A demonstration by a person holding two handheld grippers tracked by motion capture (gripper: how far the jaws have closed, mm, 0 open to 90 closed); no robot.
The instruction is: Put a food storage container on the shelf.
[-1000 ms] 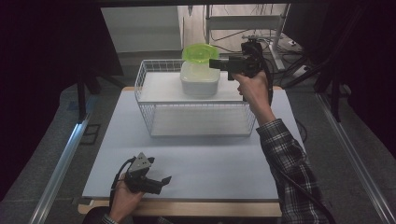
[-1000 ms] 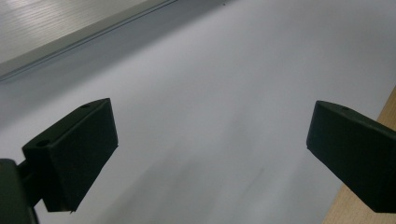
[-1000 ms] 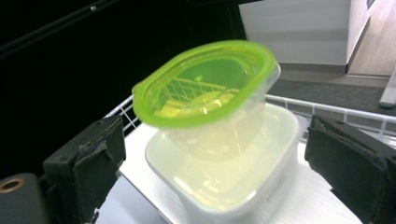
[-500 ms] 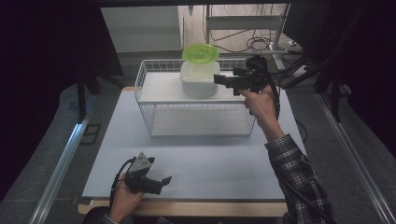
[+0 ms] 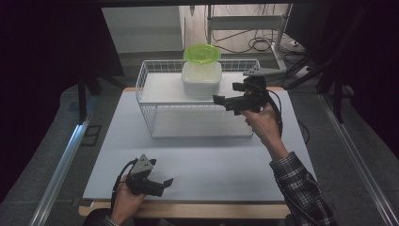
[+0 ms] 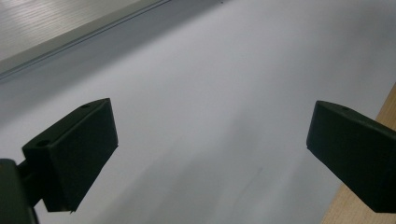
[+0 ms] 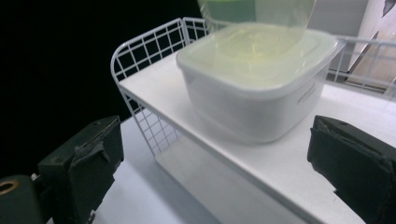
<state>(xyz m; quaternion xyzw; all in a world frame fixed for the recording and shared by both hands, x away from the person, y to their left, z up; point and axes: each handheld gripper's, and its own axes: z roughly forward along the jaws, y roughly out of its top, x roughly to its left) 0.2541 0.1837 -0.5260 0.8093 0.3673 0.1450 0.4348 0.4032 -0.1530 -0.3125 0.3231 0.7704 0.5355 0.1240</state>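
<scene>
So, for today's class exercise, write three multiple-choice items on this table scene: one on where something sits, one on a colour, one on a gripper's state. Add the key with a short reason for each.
1. Where does the white container stand?
A. on the wire rack's upper shelf
B. on the mat in front of the rack
C. on the floor

2. What colour is the bowl on top of the container?
A. red
B. green
C. blue

3. How do the right gripper's jaws stand?
A. shut on the container
B. shut on nothing
C. open, holding nothing

Key: 1 A, the container rests on the wire rack's white upper shelf. 2 B, the bowl is bright green. 3 C, the right gripper view shows both jaws wide apart, short of the container.
</scene>
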